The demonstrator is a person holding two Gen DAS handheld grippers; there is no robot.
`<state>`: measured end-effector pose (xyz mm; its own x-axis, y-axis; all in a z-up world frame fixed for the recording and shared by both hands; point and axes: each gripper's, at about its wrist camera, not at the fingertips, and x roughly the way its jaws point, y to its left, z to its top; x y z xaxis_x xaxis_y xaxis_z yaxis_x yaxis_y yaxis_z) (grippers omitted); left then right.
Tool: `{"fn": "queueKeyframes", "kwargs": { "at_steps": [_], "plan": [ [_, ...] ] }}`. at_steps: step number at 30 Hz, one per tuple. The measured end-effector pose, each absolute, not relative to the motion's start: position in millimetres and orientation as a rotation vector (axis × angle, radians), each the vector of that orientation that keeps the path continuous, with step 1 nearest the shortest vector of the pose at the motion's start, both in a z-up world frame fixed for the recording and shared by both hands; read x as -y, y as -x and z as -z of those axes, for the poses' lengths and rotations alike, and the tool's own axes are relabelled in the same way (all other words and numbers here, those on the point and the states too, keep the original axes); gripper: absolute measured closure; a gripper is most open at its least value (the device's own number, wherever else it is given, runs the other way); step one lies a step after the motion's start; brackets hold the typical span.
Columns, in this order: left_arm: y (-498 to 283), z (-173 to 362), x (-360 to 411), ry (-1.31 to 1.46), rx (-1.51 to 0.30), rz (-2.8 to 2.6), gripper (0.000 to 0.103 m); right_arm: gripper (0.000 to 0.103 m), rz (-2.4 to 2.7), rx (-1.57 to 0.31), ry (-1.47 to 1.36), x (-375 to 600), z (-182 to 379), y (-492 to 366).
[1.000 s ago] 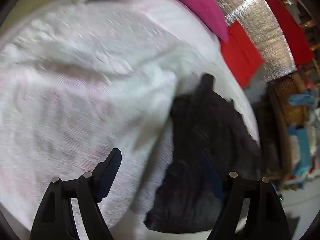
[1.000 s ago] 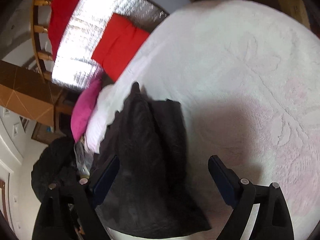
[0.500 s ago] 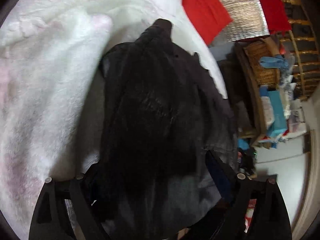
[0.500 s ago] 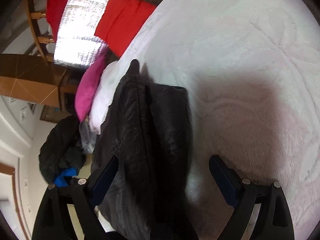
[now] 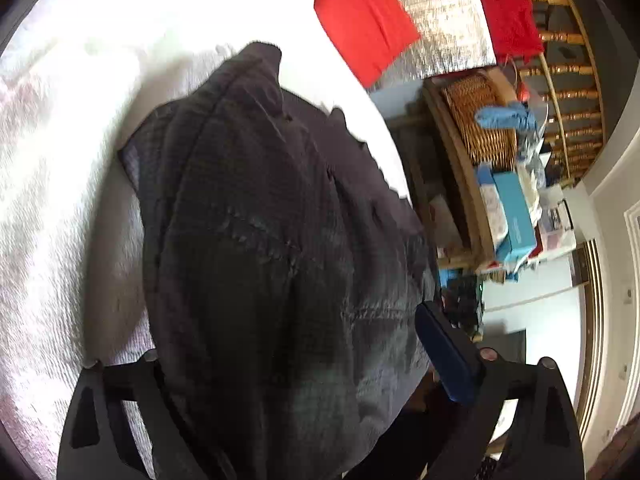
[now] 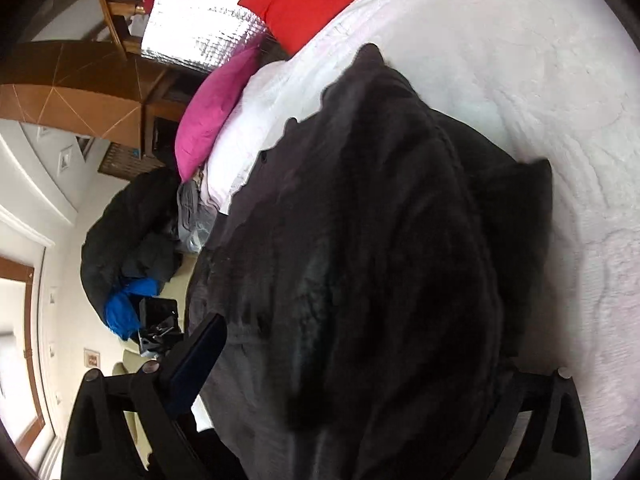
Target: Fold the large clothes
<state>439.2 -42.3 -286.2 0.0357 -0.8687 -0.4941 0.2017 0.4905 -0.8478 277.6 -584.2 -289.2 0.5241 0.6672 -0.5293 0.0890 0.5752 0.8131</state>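
A large dark grey garment [image 5: 260, 240] lies bunched on a white textured bedspread [image 5: 60, 160]. It also fills the right wrist view [image 6: 380, 260]. My left gripper [image 5: 288, 364] is open, its jaws wide apart on either side of the near end of the garment; cloth hides the left finger's pad. My right gripper [image 6: 360, 364] is open too, straddling the garment's near end, with the right finger mostly hidden by cloth. Neither gripper pinches the fabric.
A red pillow [image 5: 364, 12] and a pink pillow [image 6: 216, 108] lie at the head of the bed. A wicker basket [image 5: 480, 120] and boxes [image 5: 512, 216] stand beside the bed. A dark pile of clothes [image 6: 128, 236] lies on the other side. The bedspread [image 6: 560, 80] stretches to the right.
Both grippers have moved in over the dark garment, which now fills each view. The jaws stay wide open throughout.
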Motion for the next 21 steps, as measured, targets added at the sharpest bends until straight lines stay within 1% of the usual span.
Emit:
{"fn": "queueKeyframes", "kwargs": {
  "at_steps": [1,2,3,4,5,7,9,13,15,16,17,19,21],
  "plan": [
    [-441.4,284.3,42.9,0.677,-1.259,0.910,0.021,0.009,-0.400,-0.970,-0.905,583.5,286.2,-276.0],
    [-441.4,283.1,41.6,0.679,-1.252,0.904,0.034,0.016,-0.383,-0.961,-0.882,581.5,281.9,-274.0],
    [-443.9,281.3,42.5,0.688,-1.239,0.896,0.039,0.021,-0.374,-0.949,-0.868,580.1,277.9,-271.1],
    [-444.5,279.8,40.2,0.701,-1.231,0.894,0.046,0.024,-0.373,-0.931,-0.864,578.9,273.9,-269.0],
    [-446.6,278.7,42.5,0.714,-1.222,0.891,0.054,0.033,-0.370,-0.913,-0.855,577.4,268.7,-267.1],
    [-449.3,272.3,44.9,0.727,-1.201,0.890,0.063,0.037,-0.355,-0.883,-0.841,577.9,258.9,-265.5],
    [-451.9,261.8,49.6,0.718,-1.168,0.889,0.064,0.041,-0.331,-0.845,-0.838,579.5,248.8,-265.8],
    [-457.9,254.6,56.0,0.668,-1.133,0.827,0.063,0.041,-0.293,-0.768,-0.820,582.9,233.4,-266.7],
    [-463.3,267.9,56.8,0.617,-1.190,0.743,0.059,0.042,-0.257,-0.755,-0.806,585.6,235.6,-269.3],
    [-466.1,279.3,52.3,0.615,-1.247,0.693,0.053,0.042,-0.221,-0.775,-0.799,589.2,243.8,-271.6],
    [-468.2,290.3,49.3,0.614,-1.297,0.653,0.044,0.042,-0.160,-0.827,-0.795,593.5,258.1,-274.7],
    [-467.8,301.2,42.3,0.654,-1.322,0.663,0.042,0.042,-0.131,-0.903,-0.852,600.4,283.1,-276.5],
    [-464.2,295.3,38.5,0.646,-1.318,0.649,0.042,0.040,-0.138,-0.898,-0.859,603.5,283.0,-273.2]
  ]
}}
